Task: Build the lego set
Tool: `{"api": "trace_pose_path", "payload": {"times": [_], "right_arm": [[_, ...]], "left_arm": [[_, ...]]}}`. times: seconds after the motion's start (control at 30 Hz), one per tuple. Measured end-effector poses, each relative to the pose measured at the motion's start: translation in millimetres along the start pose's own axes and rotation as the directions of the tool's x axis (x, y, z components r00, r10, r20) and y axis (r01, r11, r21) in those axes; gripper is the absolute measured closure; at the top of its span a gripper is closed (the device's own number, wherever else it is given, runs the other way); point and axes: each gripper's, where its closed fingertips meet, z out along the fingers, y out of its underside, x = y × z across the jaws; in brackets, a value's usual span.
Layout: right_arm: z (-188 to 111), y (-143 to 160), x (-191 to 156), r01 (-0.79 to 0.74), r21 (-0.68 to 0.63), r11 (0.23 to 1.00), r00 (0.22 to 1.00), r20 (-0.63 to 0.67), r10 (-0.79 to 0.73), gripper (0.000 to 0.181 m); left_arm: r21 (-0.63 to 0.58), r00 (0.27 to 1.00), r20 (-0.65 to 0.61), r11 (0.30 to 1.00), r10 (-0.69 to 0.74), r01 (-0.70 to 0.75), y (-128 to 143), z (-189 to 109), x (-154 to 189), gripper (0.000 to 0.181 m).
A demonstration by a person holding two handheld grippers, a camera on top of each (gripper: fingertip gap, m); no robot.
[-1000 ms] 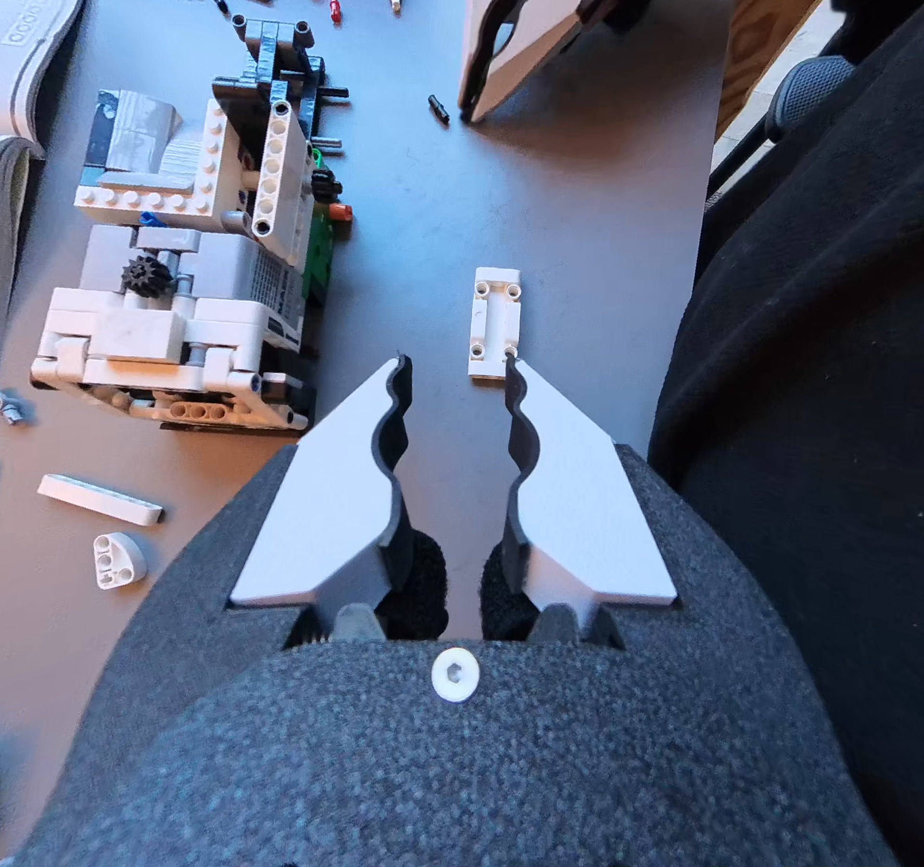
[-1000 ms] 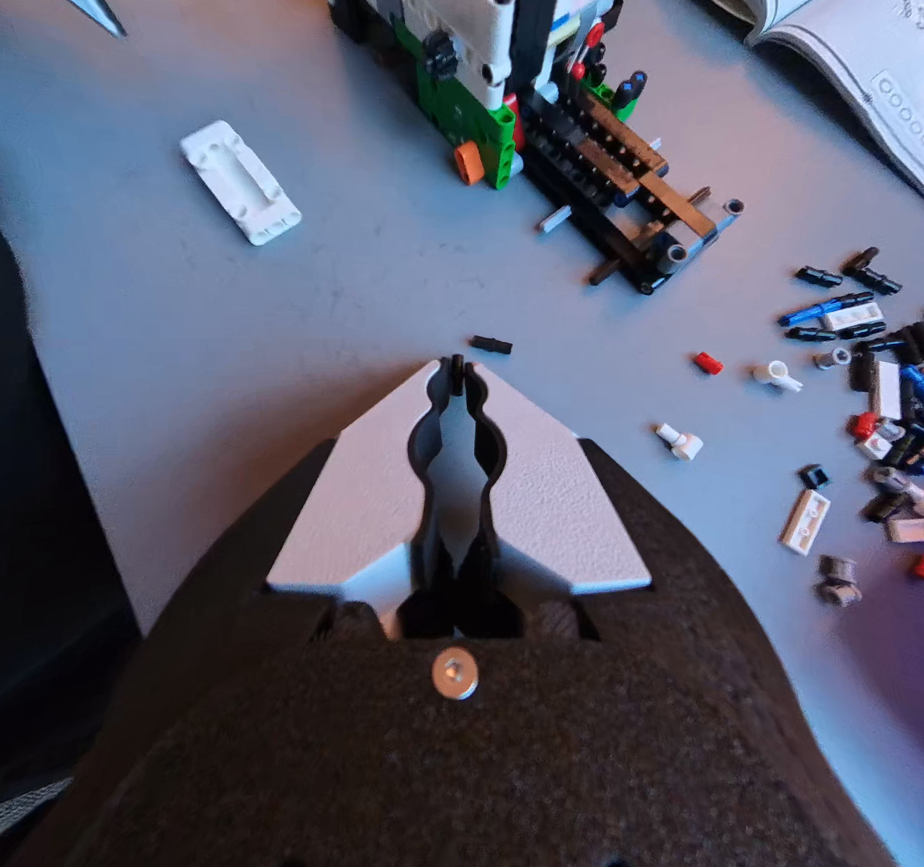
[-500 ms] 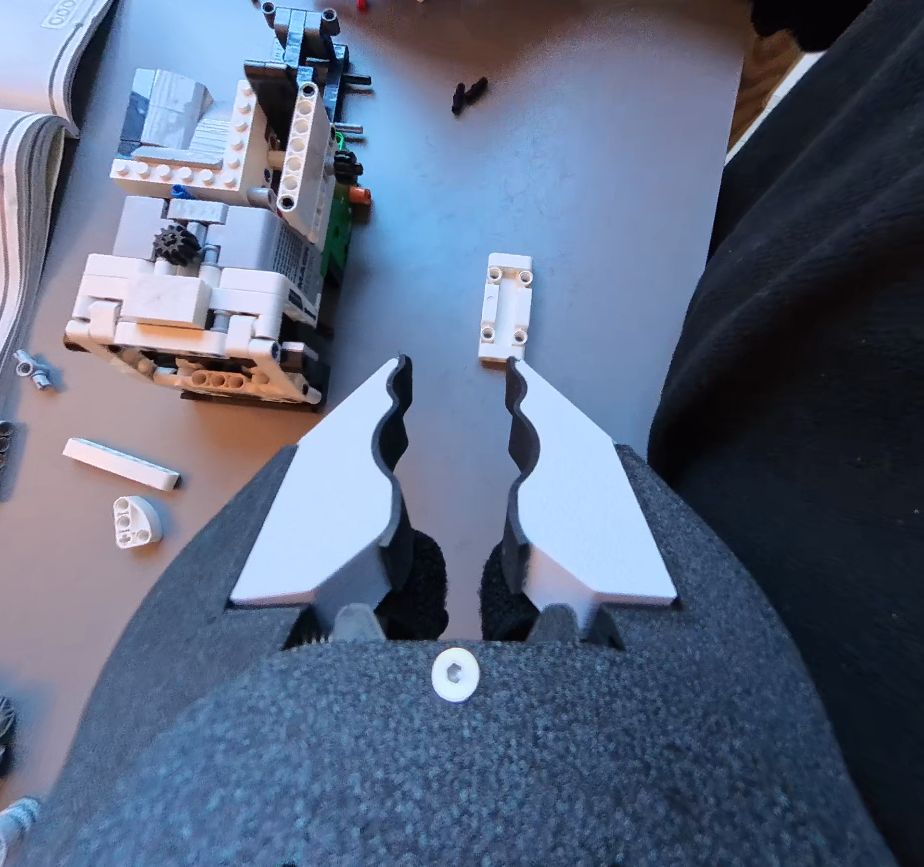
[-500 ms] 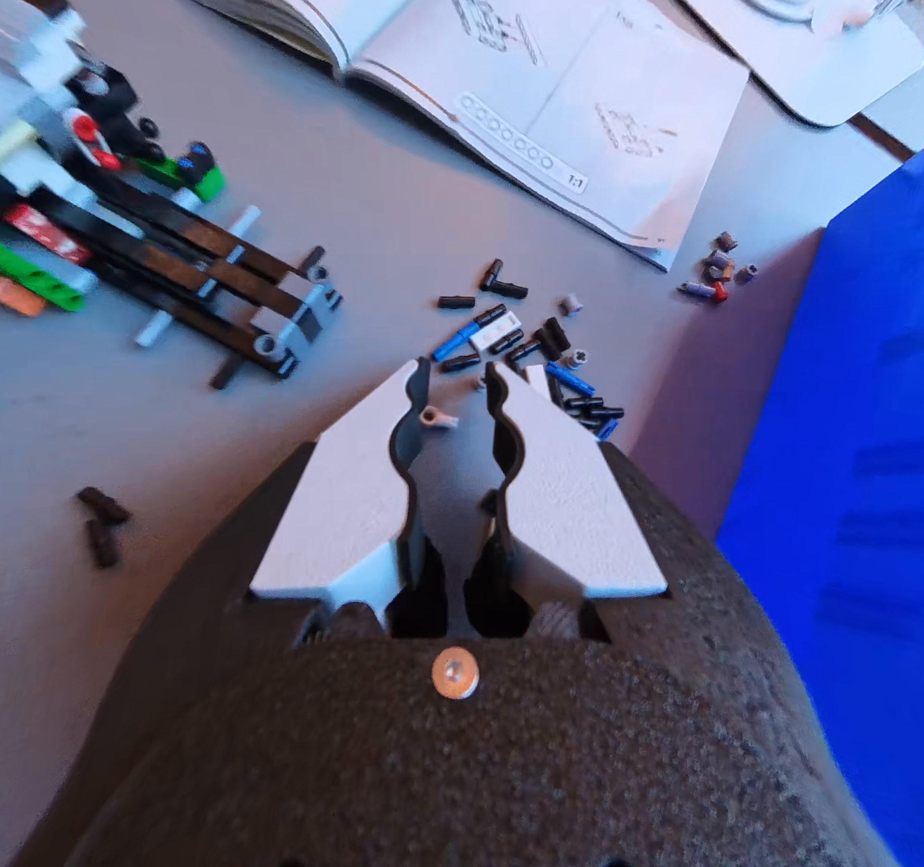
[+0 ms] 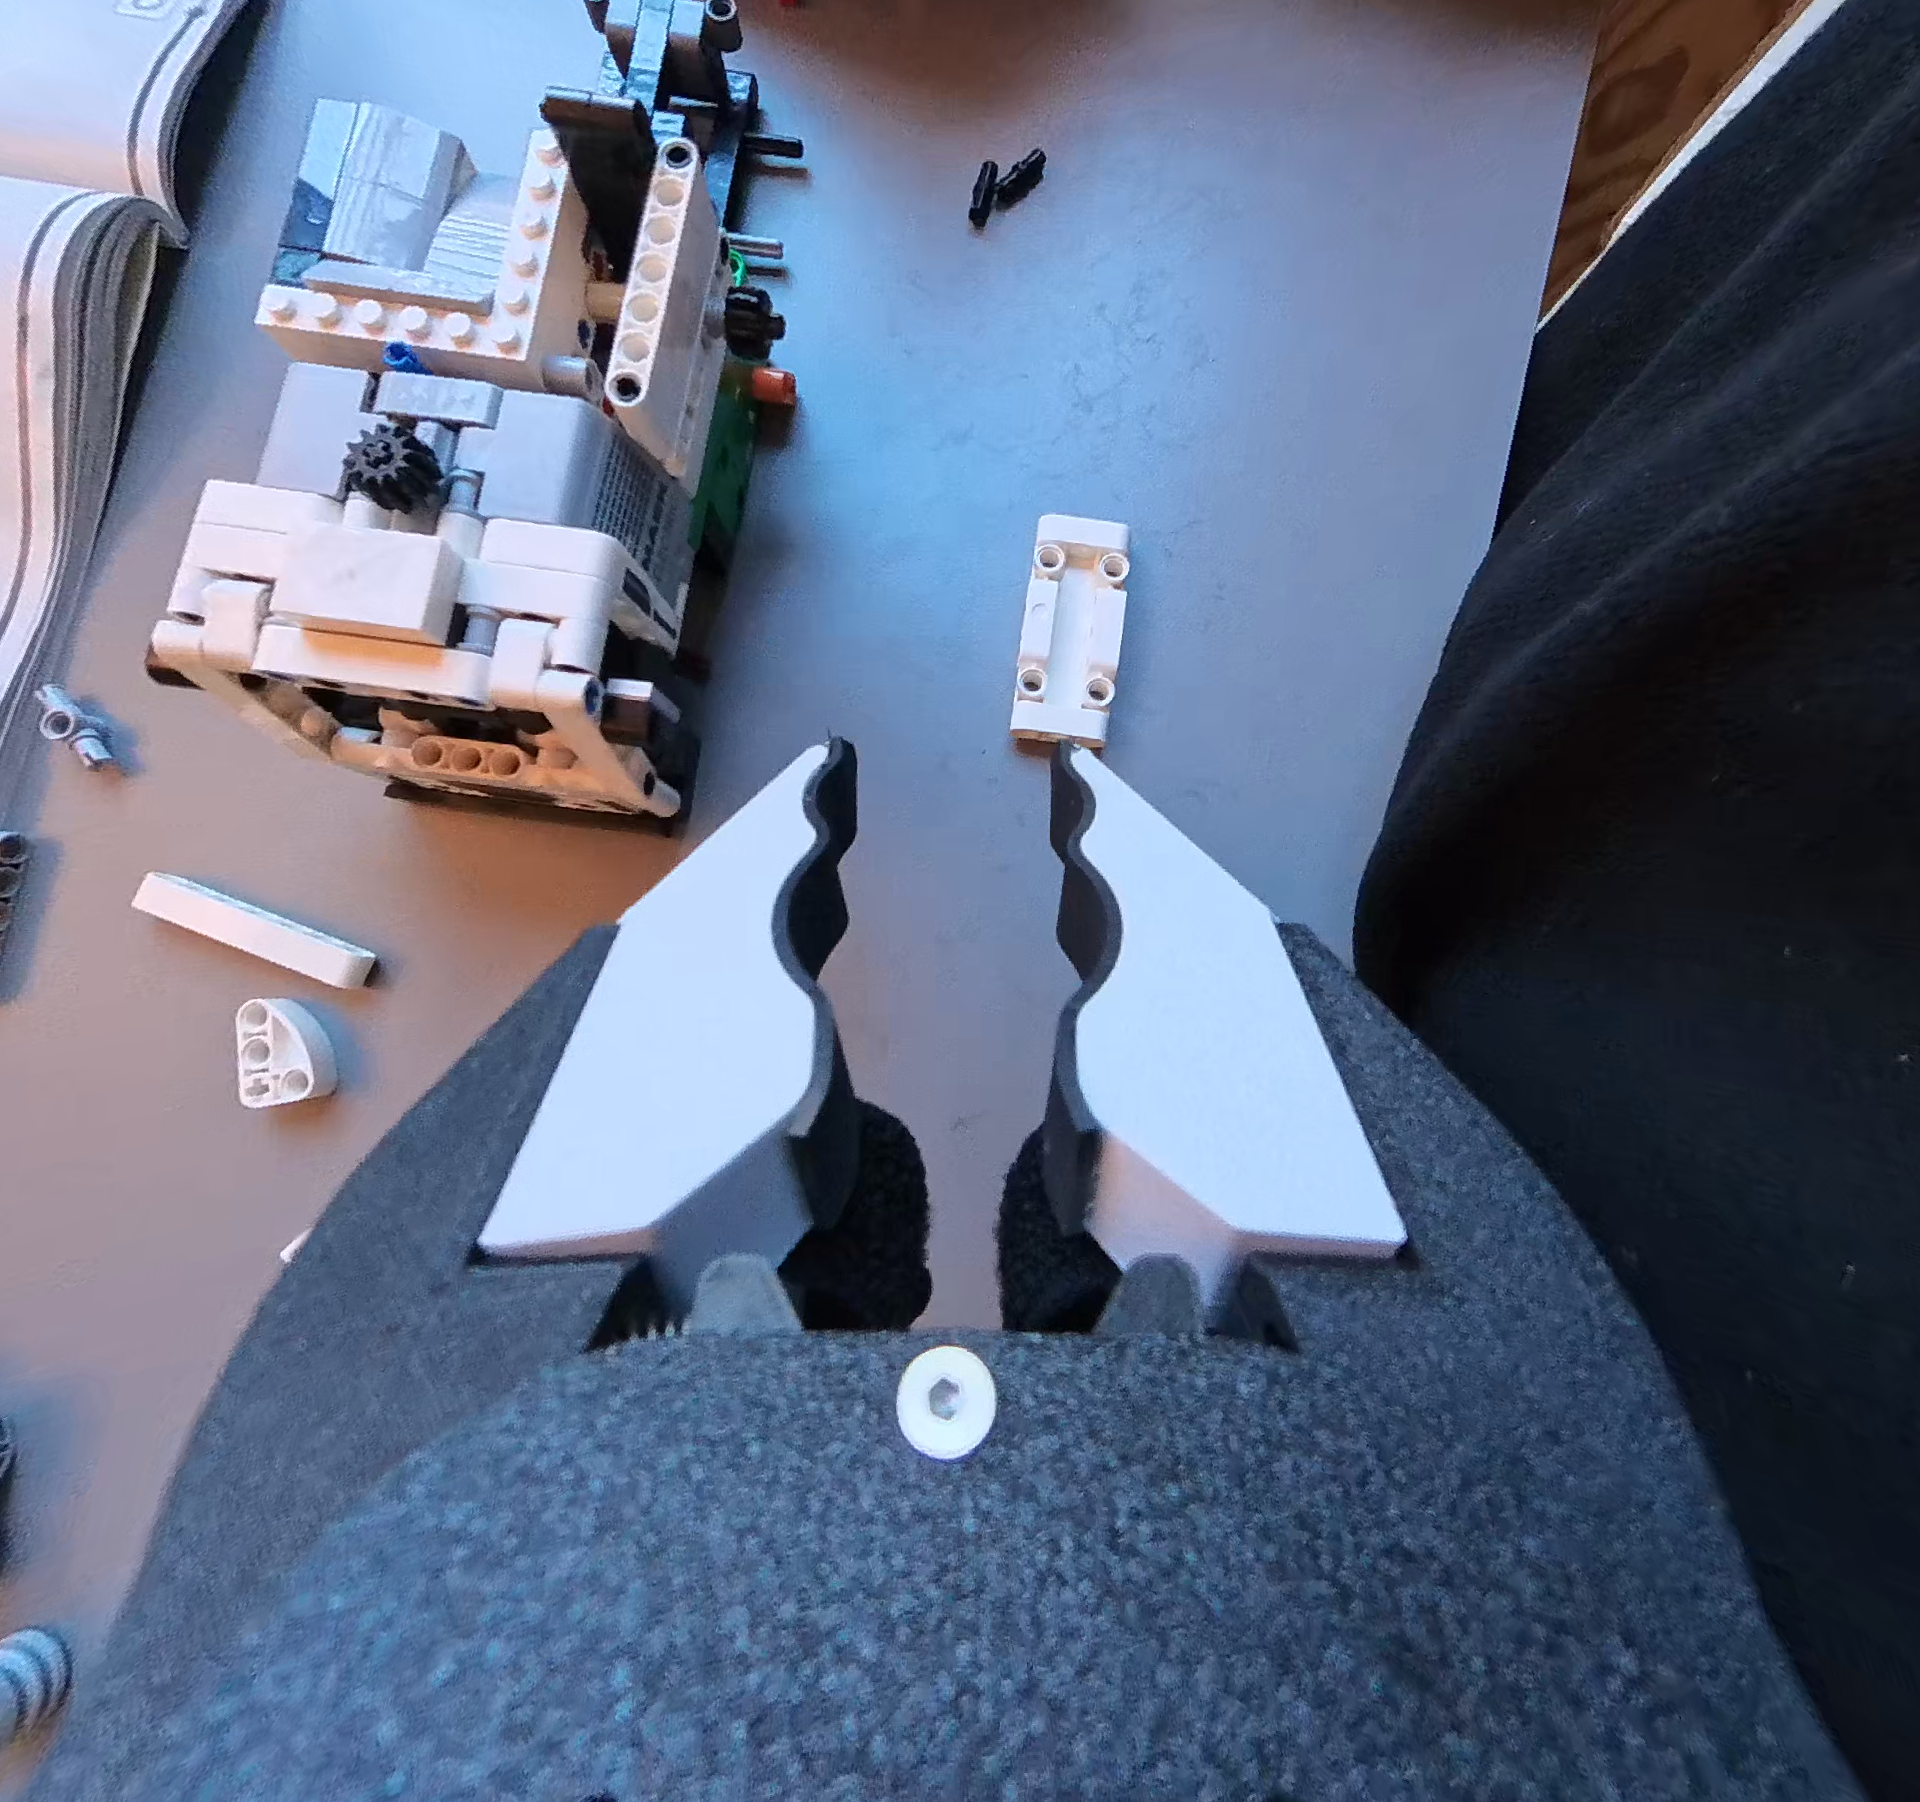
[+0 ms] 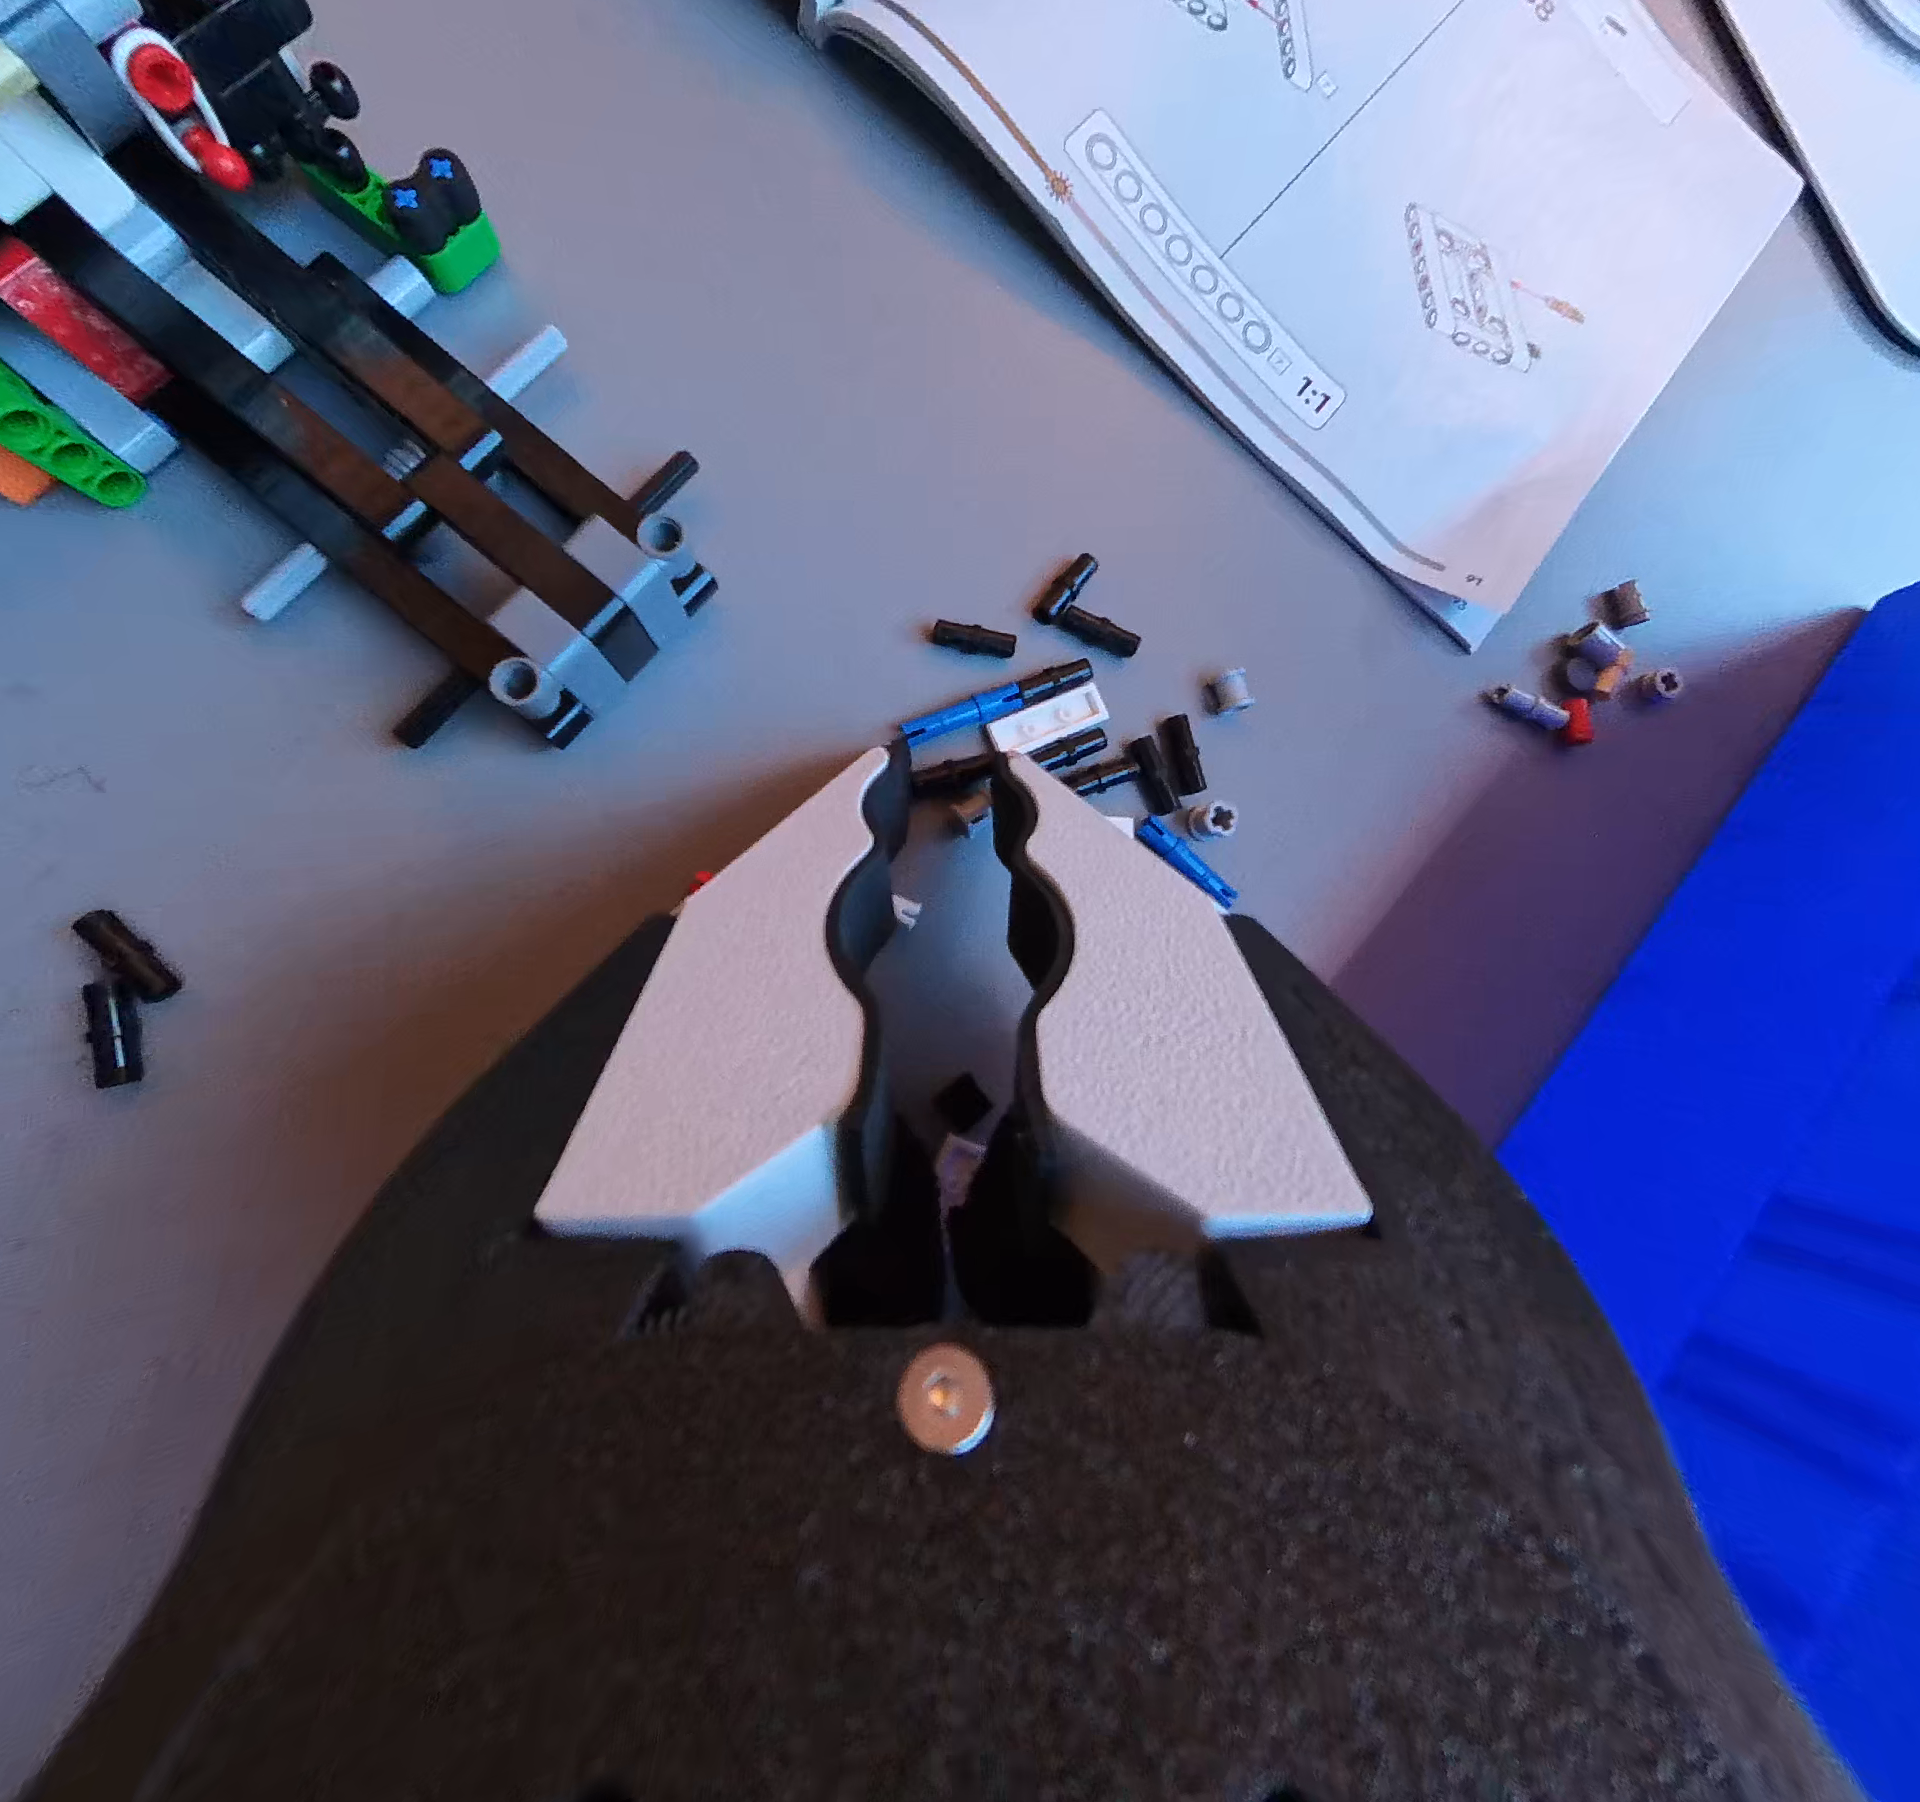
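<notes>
The right gripper (image 6: pixel 945 776), fingers slightly parted and holding nothing, hovers over a heap of small pins (image 6: pixel 1081 744) on the grey bench (image 6: pixel 831 381). The pins lie touching one another, so closing could catch two at once or flick a neighbour off the nearby bench edge. The left gripper (image 5: pixel 951 755), wide open and empty, waits just short of a white plate (image 5: pixel 1072 630), beside the part-built lego set (image 5: pixel 468 464). Only the right wrist view shows the open instruction booklet (image 6: pixel 1403 194) pages; only the left shows the model's white cab and the loose white beam (image 5: pixel 255 928).
</notes>
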Motion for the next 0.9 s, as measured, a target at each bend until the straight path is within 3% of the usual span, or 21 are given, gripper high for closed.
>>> {"api": "trace_pose_path", "payload": {"times": [0.03, 0.2, 0.27, 0.37, 0.53, 0.77, 0.83, 0.9], "right_arm": [[0, 0, 0, 0.002, 0.0, 1.0, 1.0, 0.001, -0.002, 0.167], [-23, -15, -12, 0.007, 0.073, 0.997, 1.0, -0.016, -0.006, 0.167], [-45, -28, -41, 0.021, 0.147, 0.989, 0.998, 0.052, -0.029, 0.167], [-68, -29, -113, 0.021, 0.2, 0.98, 0.952, 0.294, -0.081, 0.167], [-59, -2, -165, 0.018, 0.135, 0.991, 0.924, 0.376, -0.068, 0.167], [-48, 11, -165, 0.072, 0.095, 0.993, 0.951, 0.293, -0.097, 0.165], [-52, 0, -162, 0.031, 0.145, 0.989, 0.947, 0.311, -0.075, 0.163], [-55, -22, -135, -0.012, 0.227, 0.974, 0.969, 0.242, -0.044, 0.162]], "left_arm": [[0.0, 1.0, 0.001, 1.0, -0.001, 0.001, 0, 0, 0, 0.145], [0.0, 1.0, 0.006, 1.0, 0.004, -0.004, -1, -1, 0, 0.145], [0.001, 1.0, 0.003, 1.0, 0.003, -0.003, -2, -2, 0, 0.145], [0.005, 1.0, -0.005, 1.0, 0.005, -0.004, -4, -1, 1, 0.145], [-0.003, 0.999, -0.023, 1.0, 0.029, -0.029, -5, 4, 3, 0.145], [-0.003, 0.999, -0.034, 0.999, 0.036, -0.036, -3, 4, 8, 0.145], [-0.005, 0.999, -0.034, 0.999, 0.032, -0.032, -1, 4, 9, 0.145], [-0.002, 0.999, -0.03, 1.0, 0.028, -0.028, -1, 3, 9, 0.145]]}}
